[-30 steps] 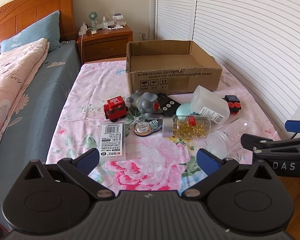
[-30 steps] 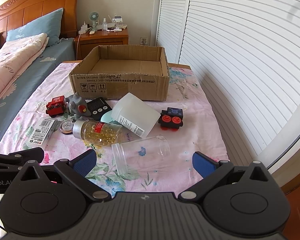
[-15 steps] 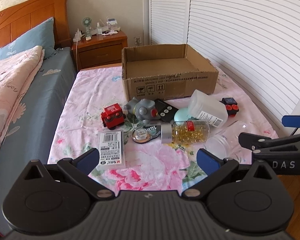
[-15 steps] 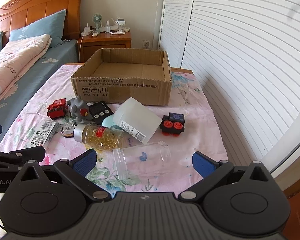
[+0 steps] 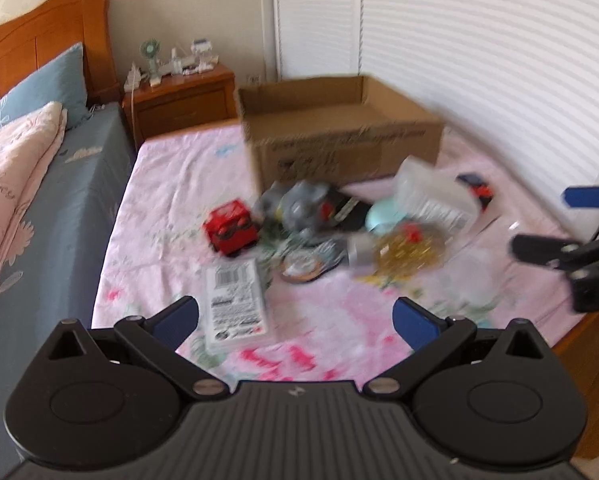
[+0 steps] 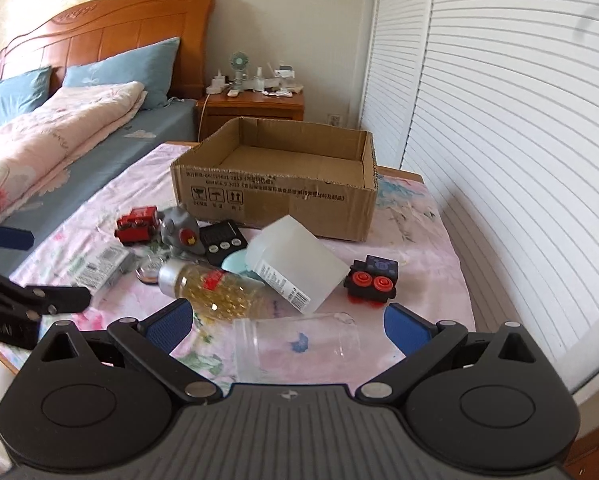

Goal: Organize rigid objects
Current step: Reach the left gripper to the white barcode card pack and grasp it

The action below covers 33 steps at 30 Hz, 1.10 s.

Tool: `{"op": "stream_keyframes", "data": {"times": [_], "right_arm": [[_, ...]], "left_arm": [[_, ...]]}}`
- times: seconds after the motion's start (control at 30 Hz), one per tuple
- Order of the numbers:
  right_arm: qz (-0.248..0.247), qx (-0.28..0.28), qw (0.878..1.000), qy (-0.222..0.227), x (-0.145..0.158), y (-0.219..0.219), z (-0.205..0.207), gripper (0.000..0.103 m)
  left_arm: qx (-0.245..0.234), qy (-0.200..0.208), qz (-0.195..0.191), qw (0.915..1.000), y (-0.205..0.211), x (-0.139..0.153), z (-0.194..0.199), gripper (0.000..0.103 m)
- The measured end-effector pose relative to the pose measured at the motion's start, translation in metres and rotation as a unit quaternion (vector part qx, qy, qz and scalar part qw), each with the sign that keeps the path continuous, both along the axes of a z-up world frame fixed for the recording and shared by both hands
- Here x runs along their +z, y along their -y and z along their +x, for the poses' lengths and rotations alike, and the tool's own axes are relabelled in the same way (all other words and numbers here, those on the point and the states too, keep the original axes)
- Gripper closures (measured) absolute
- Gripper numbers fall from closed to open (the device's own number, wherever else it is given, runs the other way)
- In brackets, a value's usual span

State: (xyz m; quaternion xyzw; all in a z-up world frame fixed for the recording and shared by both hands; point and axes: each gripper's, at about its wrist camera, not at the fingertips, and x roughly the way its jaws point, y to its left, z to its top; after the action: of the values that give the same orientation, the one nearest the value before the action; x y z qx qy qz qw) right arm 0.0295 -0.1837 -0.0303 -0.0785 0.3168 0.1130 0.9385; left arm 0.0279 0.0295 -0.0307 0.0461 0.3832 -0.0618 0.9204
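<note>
Two grippers: both held low at the near edge of the table, nothing between the fingers of either.
Left gripper (image 5: pixel 295 314): spread wide, empty; view smeared by motion blur, so fine detail unreadable.
Right gripper (image 6: pixel 285 322): spread wide, empty; sharp view.
Nearest thing: clear glass jar (image 6: pixel 297 344), lying on its side on the floral cloth (image 6: pixel 419 232), straight ahead of the right gripper and centred in the gap between its blue pads (image 6: pixel 167 322).
Long axis of jar: across the view, left to right, mouth toward the left; roughly in line with the opening direction, so probably a turn of the wrist needed to close across the body and not end to end.
Nearer hand: right, by judgement; from the left wrist the jar shows only as a faint shape far off to the right.
Behind the jar: capsule bottle (image 6: pixel 213 286) on its side, touching the white plastic container (image 6: pixel 295 262); black toy train (image 6: pixel 373 280) to the right, apart from both.
Left side of pile: red toy train (image 6: pixel 136 224), grey toy (image 6: pixel 179 232), black timer (image 6: pixel 223 240), barcoded packet (image 5: pixel 235 304) just ahead of the left gripper.
Destination, likely: cardboard box (image 6: pixel 283 196), open, empty, beyond the pile.
Progress: nothing boxed yet.
</note>
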Motion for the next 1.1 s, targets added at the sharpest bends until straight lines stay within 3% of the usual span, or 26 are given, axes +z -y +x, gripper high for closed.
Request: {"op": "stream_keyframes", "data": {"times": [0.27, 0.43, 0.67, 0.8, 1.1], "right_arm": [[0.010, 0.009, 0.999, -0.051, -0.045, 0.013, 0.017, 0.000], [0.014, 0.019, 0.998, -0.064, -0.056, 0.012, 0.022, 0.000], [-0.020, 0.025, 0.996, -0.087, -0.075, 0.008, 0.030, 0.000], [0.005, 0.027, 0.996, -0.088, -0.079, 0.016, 0.029, 0.000], [0.006, 0.030, 0.997, -0.073, -0.081, 0.017, 0.024, 0.000]], "left_arm": [[0.033, -0.052, -0.023, 0.9978, -0.026, -0.047, 0.019, 0.001], [0.047, -0.069, -0.034, 0.9959, -0.034, -0.063, 0.031, 0.001], [0.038, -0.060, -0.024, 0.9971, -0.043, -0.064, 0.042, 0.001], [0.037, -0.064, -0.015, 0.9972, -0.057, -0.063, 0.048, 0.001], [0.046, -0.066, 0.019, 0.9966, -0.088, -0.060, 0.059, 0.000]]}}
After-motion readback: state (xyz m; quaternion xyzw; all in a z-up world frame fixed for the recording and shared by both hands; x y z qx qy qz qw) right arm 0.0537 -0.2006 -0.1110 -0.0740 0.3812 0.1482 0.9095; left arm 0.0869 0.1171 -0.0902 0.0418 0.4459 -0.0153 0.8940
